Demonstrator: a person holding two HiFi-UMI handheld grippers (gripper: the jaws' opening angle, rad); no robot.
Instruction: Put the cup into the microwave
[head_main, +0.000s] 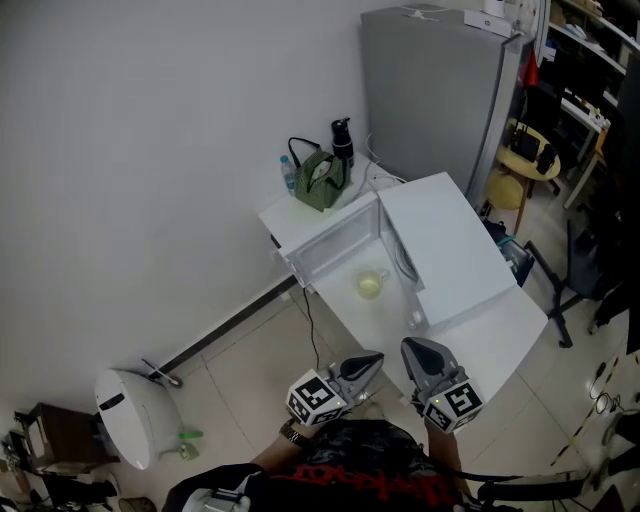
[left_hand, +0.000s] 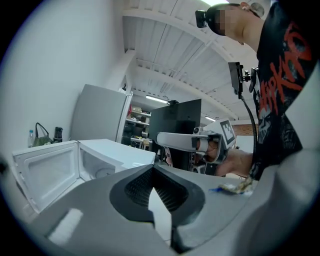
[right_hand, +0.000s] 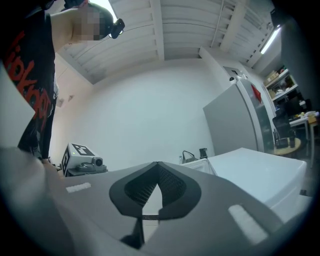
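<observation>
Both tools hang empty in front of the person. The left tongs (left_hand: 152, 169) are pressed together at the tips with nothing between them, and the right tongs (right_hand: 158, 165) are likewise together and bare. Neither touches anything.

Further out, the cup (head_main: 370, 284) already stands upright inside the microwave (head_main: 440, 250), well apart from both tools. The door (left_hand: 47, 175) is swung wide open.

I judge that only the door is left to deal with, and the risk sits there. A hard shove with closed tips could slip off the smooth panel, or slam it and jolt the cup. A push off-line could slide the whole oven along the bench (head_main: 500, 350). Reaching back into the cavity could tip the cup.
</observation>
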